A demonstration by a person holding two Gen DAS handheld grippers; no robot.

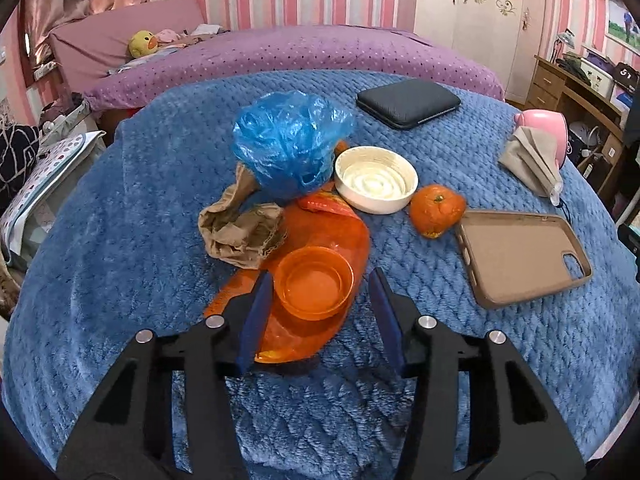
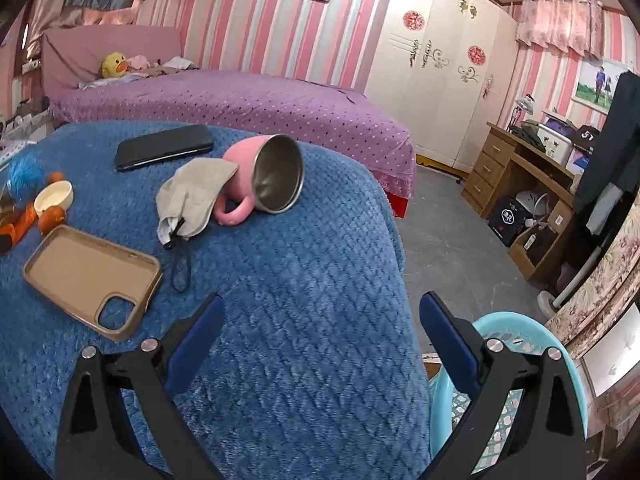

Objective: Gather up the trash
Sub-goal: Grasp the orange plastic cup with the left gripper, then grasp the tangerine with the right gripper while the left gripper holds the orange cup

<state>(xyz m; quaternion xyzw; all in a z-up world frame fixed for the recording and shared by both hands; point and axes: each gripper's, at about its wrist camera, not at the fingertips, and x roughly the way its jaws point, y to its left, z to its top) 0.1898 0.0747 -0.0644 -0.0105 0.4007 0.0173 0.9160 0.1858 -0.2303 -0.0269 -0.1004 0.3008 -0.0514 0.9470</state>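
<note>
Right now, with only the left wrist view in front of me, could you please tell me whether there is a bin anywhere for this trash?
Observer: Yes, a light blue basket sits low beside the blanket's right edge.
Operator: Thank you. Is the right gripper free?
Observer: The right gripper is open, with nothing between its fingers.
Operator: And the pink mug?
Observer: The pink mug lies on its side; its metal inside looks empty.
</note>
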